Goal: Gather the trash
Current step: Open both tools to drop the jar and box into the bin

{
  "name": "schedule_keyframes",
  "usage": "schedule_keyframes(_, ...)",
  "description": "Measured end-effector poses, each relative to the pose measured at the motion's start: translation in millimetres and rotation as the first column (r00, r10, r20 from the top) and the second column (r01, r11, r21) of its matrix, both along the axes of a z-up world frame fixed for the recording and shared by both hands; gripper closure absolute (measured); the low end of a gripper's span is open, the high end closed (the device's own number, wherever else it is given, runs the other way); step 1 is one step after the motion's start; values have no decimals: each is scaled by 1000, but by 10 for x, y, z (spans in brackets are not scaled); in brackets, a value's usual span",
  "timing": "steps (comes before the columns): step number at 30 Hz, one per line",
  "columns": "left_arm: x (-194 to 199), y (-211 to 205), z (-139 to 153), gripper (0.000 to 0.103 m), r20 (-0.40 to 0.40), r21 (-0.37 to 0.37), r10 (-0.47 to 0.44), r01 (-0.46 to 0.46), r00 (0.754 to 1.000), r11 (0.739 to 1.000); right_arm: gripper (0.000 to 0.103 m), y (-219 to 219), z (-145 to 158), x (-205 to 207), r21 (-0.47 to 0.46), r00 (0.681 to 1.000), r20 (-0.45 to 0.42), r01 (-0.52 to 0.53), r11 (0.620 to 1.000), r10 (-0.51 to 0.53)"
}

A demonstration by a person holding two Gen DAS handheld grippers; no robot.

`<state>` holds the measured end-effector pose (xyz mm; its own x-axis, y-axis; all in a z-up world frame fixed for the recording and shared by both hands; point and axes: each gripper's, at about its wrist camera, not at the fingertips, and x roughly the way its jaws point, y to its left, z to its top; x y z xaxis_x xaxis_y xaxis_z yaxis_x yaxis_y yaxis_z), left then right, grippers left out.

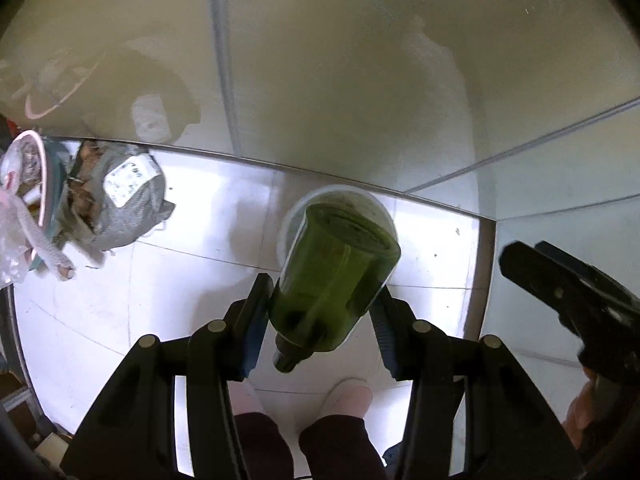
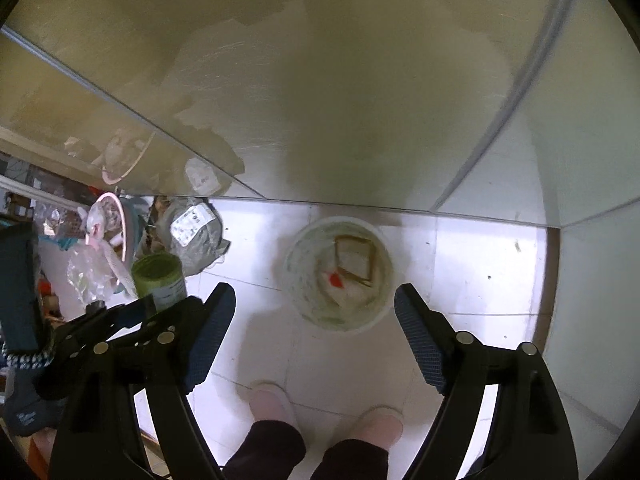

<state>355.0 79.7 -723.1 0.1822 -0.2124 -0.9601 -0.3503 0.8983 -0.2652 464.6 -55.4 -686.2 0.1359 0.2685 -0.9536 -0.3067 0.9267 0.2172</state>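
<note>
Left gripper clamped on green bottle, neck toward camera, above white bucket. Right gripper jaws wide apart, empty, over bucket.

Left gripper is pointing steeply down, fingers clamping something; right gripper is hanging beside it, fingers spread wide, empty.

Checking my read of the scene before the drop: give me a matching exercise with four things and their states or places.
Things:
1. green bottle
2. white bucket
3. right gripper
4. grey bag

States:
A. open, nothing between the fingers
B. on the floor by the wall, white label on it
C. clamped in the left gripper, neck toward the camera
D. on the floor, scraps inside

Pairs: 1-C, 2-D, 3-A, 4-B
</note>
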Motion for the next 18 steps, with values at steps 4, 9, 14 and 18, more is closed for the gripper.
schedule_keyframes(4, 156, -168, -57, 54, 5, -36, -24, 24, 1000, 999, 24, -157, 121, -14, -11, 999, 17, 42, 999, -41)
schedule_keyframes(9, 262, -306, 16, 48, 11, -26, -42, 42, 999, 999, 24, -311, 335, -25, 15, 995, 36, 97, 995, -98)
schedule_keyframes(14, 217, -271, 380, 48, 27, 9, -49, 49, 998, 999, 24, -362, 642, -55, 14, 991, 65, 120, 993, -120)
schedule_keyframes(18, 169, -184, 915, 48, 57, 51, -61, 58, 997, 997, 24, -343, 1057, -95, 16, 987, 92, 129, 992, -130)
